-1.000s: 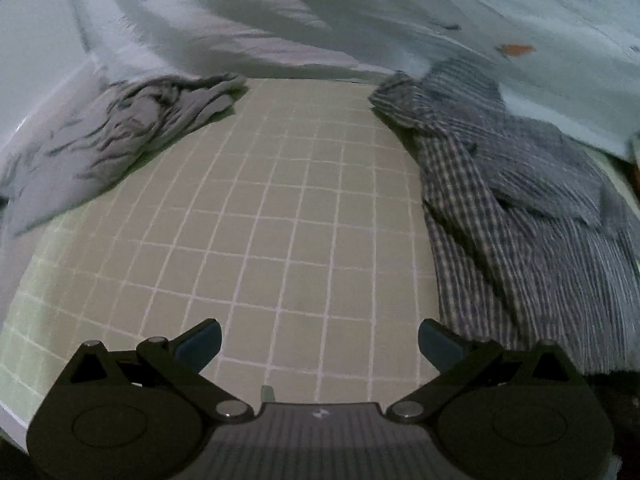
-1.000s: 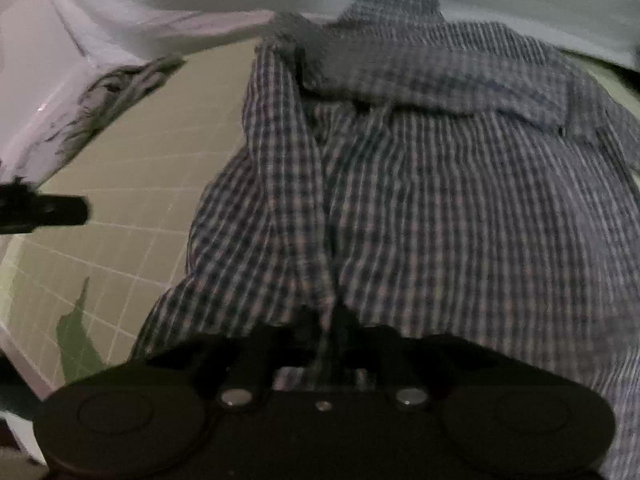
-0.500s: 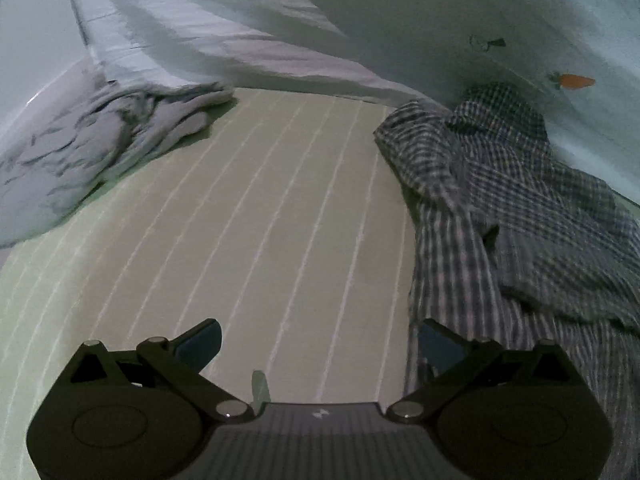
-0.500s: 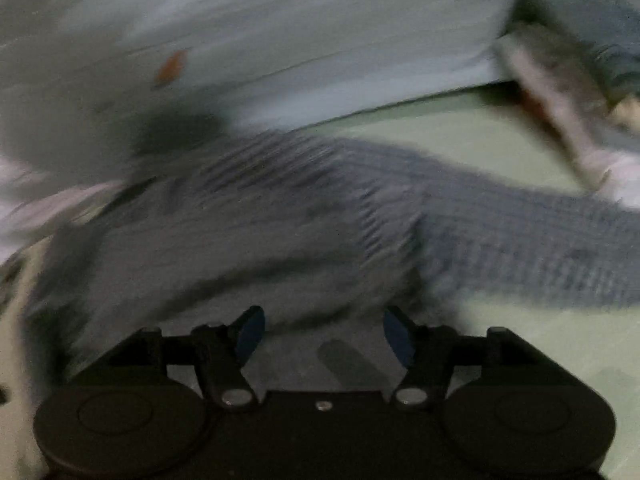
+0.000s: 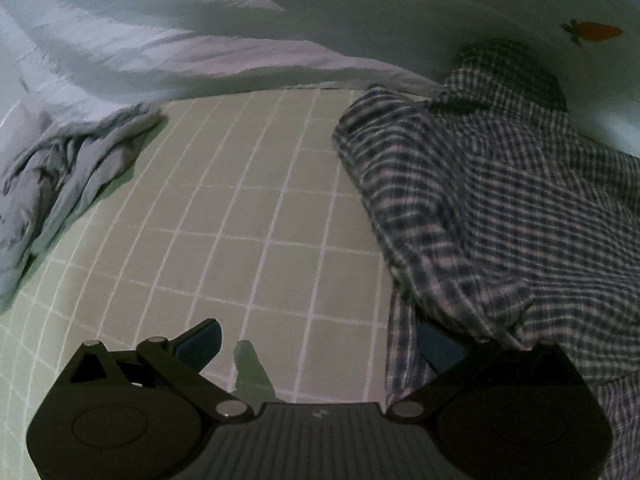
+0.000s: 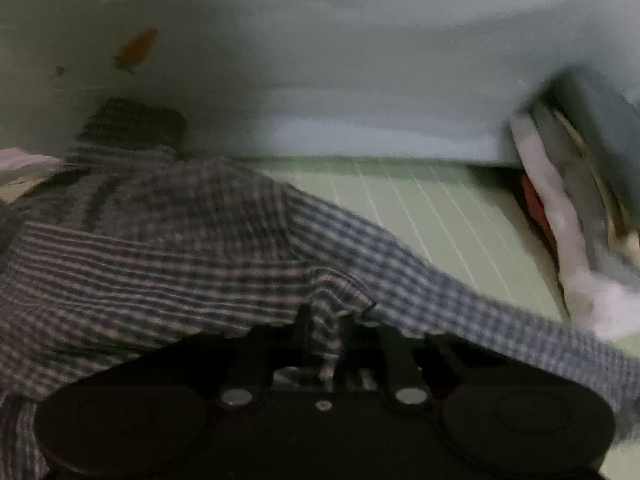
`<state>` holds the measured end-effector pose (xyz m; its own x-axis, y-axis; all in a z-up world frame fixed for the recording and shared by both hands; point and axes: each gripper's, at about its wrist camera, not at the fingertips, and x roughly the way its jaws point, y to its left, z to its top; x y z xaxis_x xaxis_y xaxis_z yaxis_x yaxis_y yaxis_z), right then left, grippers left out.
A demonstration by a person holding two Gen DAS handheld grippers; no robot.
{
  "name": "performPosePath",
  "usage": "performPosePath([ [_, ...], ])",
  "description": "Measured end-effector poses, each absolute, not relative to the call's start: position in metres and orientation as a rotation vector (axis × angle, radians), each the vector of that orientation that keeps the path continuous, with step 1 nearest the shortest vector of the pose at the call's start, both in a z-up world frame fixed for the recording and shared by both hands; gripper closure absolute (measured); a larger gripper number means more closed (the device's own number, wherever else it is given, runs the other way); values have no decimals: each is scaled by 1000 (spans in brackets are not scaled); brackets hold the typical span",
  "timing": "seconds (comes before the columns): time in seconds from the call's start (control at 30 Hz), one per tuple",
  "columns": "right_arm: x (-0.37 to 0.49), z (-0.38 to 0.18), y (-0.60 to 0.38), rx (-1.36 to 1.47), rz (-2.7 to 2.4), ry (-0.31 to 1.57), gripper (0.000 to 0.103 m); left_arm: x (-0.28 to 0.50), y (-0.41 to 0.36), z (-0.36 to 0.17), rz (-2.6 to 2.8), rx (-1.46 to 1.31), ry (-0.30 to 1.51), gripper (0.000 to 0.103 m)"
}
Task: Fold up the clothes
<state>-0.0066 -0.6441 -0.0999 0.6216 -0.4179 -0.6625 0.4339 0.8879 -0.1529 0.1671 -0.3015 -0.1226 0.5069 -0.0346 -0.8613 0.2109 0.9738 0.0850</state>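
1. Now the shirt (image 5: 500, 200) lies crumpled on the mat (image 5: 240, 220), running from the near right edge of the left wrist view up toward the sheet (image 5: 200, 40) at the back.
2. The right gripper (image 6: 334, 344) has its jaws pressed together on a fold of the shirt's hem; checked cloth bunches up between the fingers and drapes off to both sides.
3. The left gripper (image 5: 320, 344) is spread wide and holds nothing. Its left finger sits over bare mat, while its right finger (image 5: 440, 348) is tucked just under the shirt's left edge.
4. So the shirt lies to the right of the left gripper, its long axis pointing away from the hands. The left hand looks nearest that free edge.
5. The next move likely calls for the left jaws to close on that edge, so both hands can lift and spread the shirt flat.
6. A grey garment (image 5: 60, 184) lies well apart on the left.
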Motion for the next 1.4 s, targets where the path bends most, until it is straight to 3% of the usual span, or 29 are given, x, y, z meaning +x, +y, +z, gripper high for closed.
performPosePath([
  [0.27, -21, -36, -703, 220, -627, 517, 98, 187, -297, -104, -153, 155, 965, 0],
  [0.37, -20, -48, -747, 277, -780, 569, 98, 197, -294, -97, -157, 105, 943, 0],
  [0.73, -22, -66, -773, 370, -758, 604, 98, 252, -318, -94, -308, -77, 934, 3],
  [0.8, -21, -69, -778, 394, -760, 602, 98, 265, -328, -100, -339, -90, 951, 13],
  [0.9, -17, -68, -781, 402, -751, 596, 98, 285, -341, -113, -364, -107, 1009, 39],
  [0.93, -16, -68, -783, 405, -748, 593, 98, 291, -344, -117, -368, -114, 1031, 54],
  [0.97, -14, -68, -786, 409, -746, 590, 98, 296, -346, -121, -369, -128, 1043, 77],
  [1.0, -13, -67, -787, 413, -742, 585, 98, 300, -347, -124, -369, -146, 1052, 93],
  [1.03, -12, -66, -789, 418, -736, 580, 98, 304, -347, -125, -364, -164, 1054, 101],
  [1.23, -2, -62, -790, 441, -752, 552, 98, 315, -354, -104, -376, -122, 917, 101],
  [1.4, 15, -83, -784, 387, -765, 633, 98, 324, -358, -129, -310, -99, 983, 100],
])
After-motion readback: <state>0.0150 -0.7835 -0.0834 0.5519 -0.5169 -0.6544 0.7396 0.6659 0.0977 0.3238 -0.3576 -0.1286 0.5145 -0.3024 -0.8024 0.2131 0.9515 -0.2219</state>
